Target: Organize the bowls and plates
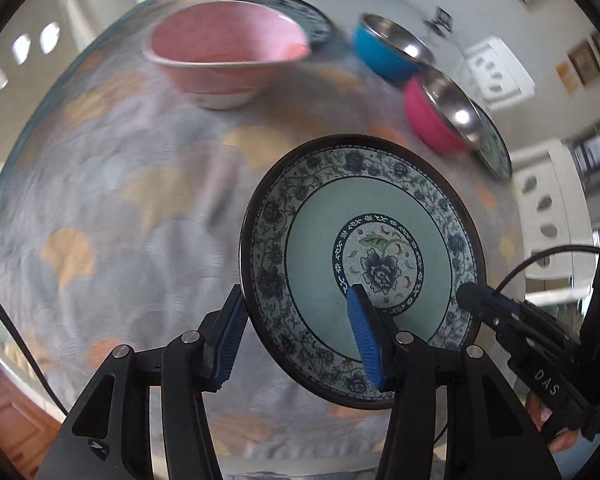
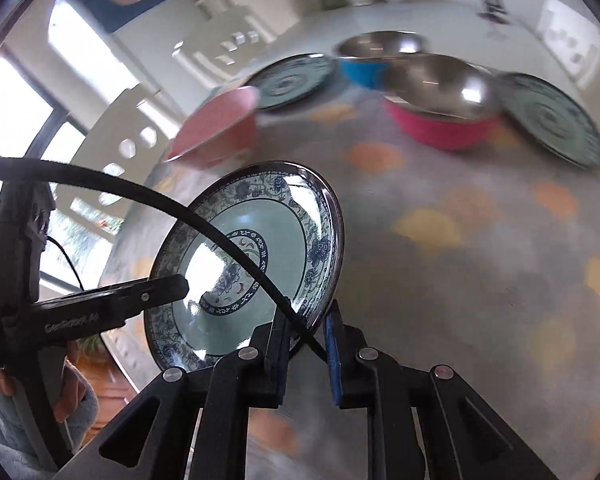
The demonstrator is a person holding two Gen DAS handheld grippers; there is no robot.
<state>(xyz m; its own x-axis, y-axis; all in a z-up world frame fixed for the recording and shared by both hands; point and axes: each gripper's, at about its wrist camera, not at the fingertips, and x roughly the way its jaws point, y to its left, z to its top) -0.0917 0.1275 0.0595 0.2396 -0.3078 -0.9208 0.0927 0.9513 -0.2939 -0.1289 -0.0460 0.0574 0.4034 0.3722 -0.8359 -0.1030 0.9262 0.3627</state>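
Both our left tongs (image 1: 296, 332) and right tongs (image 2: 306, 354) clamp one floral plate (image 1: 360, 272) above the worktop (image 1: 140, 200). Only the right view shows both resting plates (image 2: 292, 80) fully; three bowls (image 1: 224, 56) stand behind.

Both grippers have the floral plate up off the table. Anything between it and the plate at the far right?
Yes. The pink steel bowl sits just in front of that far plate, touching or overlapping its near edge. The held plate would have to pass over it.
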